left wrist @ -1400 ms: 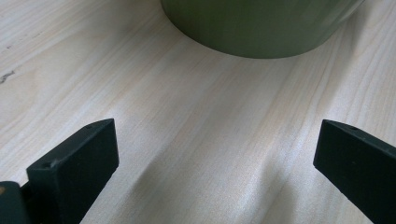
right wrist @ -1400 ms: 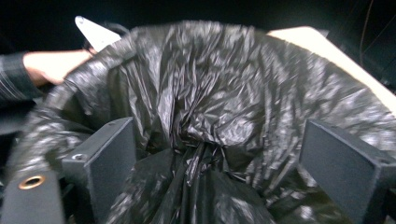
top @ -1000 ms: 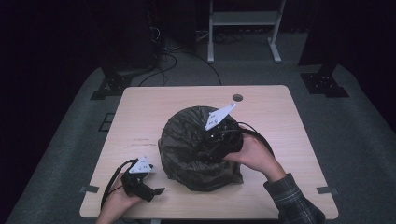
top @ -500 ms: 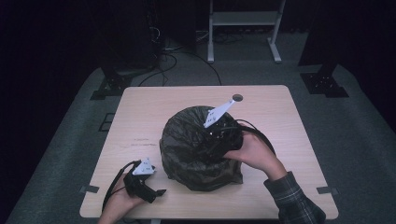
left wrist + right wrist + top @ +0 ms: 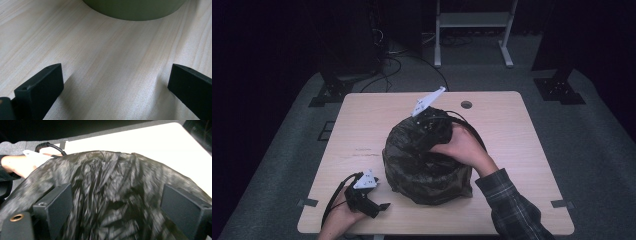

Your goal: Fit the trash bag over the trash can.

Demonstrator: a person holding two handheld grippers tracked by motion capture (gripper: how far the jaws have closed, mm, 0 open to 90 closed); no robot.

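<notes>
Comparing with a second ago: the right gripper (image 5: pixel 432 116) has travelled from the near right flank of the black bag (image 5: pixel 424 160) up to its far top edge, and its grey plate now tilts toward the far side of the table (image 5: pixel 362 125).
Left-side change: the left gripper (image 5: pixel 379 204) has slid a little nearer the front edge and stays low on the wood, close to the bag's front left corner.
Bag change: its shape and place look the same across the three high views.
Right tongs: apart, the two black jaws standing wide to either side of crinkled plastic in the right gripper view, with the bag (image 5: pixel 112 202) bulging between them; whether they touch it cannot be told, as that picture is blurred.
Left tongs: apart, with bare table (image 5: pixel 105 65) between the jaws in the left gripper view.
Bag position: middle of the table, slightly toward the person.
Bag look: dark, glossy, heavily wrinkled film draped over a rounded body.
Under the bag: a smooth olive-green curved wall (image 5: pixel 135 10) shows at the top of the left gripper view, resting on the wood.
Right hand (image 5: pixel 462 147): lies on the bag's upper right slope.
</notes>
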